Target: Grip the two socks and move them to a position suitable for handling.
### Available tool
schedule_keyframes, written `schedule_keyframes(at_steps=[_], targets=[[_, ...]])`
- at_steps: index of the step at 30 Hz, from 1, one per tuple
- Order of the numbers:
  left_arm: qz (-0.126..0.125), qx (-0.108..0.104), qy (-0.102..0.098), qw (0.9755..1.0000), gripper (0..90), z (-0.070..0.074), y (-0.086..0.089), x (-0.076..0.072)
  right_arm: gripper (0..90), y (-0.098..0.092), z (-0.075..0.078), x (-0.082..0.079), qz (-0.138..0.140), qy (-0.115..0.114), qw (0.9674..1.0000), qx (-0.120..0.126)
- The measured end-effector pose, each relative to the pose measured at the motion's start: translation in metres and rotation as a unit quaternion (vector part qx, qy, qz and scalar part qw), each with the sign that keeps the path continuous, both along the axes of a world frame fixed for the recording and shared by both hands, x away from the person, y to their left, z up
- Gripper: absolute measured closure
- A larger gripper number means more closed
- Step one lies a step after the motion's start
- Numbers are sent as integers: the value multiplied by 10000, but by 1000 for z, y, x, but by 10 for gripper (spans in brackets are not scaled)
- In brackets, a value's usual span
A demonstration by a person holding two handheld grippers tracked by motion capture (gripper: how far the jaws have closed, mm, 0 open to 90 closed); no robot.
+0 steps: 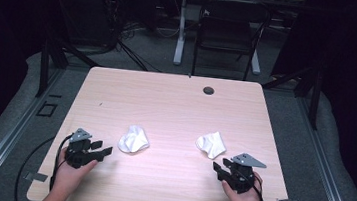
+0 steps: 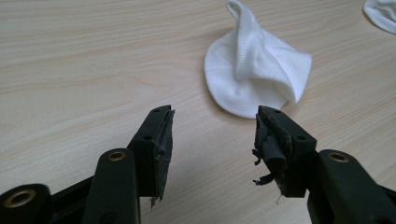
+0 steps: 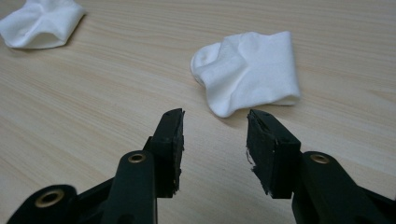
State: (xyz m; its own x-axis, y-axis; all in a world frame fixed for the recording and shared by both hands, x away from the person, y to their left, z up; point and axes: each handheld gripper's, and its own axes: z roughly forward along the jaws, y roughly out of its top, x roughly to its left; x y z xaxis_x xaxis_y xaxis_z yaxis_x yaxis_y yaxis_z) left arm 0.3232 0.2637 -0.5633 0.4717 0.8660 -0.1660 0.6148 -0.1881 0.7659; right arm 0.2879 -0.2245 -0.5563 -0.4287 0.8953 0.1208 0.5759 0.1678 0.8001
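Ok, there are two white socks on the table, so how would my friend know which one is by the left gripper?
Start at the wooden table and find the left gripper near its front left edge. The sock beside it lies just ahead of the open jaws, not touching them. Unlike the other sock, it has a rounded edge and a fold sticking up.

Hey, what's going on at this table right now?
A person sits at a wooden table with a two-jaw gripper in each hand. Two small white socks lie on it, apart from each other. The left gripper points at the left sock, the right gripper at the right sock. Both grippers have their jaws open and hold nothing; each sock lies just beyond the jaw tips, untouched.
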Motion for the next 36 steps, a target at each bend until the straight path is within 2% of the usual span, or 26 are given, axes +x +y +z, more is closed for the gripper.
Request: schedule_keyframes(at_steps=[4,6,9,13,17,22,23,30,36], targets=[[-52,-36,69,10000,472,1,-3,-1,572,1,-1,0,16,90,9999,-92],[-72,-21,99,9999,472,0,-5,-1,577,1,-1,1,20,119,9999,-26],[-81,32,86,9999,472,0,-7,-2,585,0,0,2,2,167,9999,-18],[-67,-31,46,10000,472,1,-8,-4,600,0,-2,2,-5,233,9997,-25],[-125,-8,86,9999,477,3,-9,-5,605,0,-2,3,-17,227,9997,-5],[-131,-81,10,9999,489,4,-12,-7,612,0,-2,3,5,238,9997,-45],[-166,-40,63,9998,493,5,-13,-7,614,0,-2,3,10,230,9997,-43],[-233,-37,58,9997,514,2,-21,-6,628,2,-2,5,-4,219,9997,-70],[-344,-13,86,9994,519,-1,-29,-7,729,2,0,9,15,290,9995,-86]])
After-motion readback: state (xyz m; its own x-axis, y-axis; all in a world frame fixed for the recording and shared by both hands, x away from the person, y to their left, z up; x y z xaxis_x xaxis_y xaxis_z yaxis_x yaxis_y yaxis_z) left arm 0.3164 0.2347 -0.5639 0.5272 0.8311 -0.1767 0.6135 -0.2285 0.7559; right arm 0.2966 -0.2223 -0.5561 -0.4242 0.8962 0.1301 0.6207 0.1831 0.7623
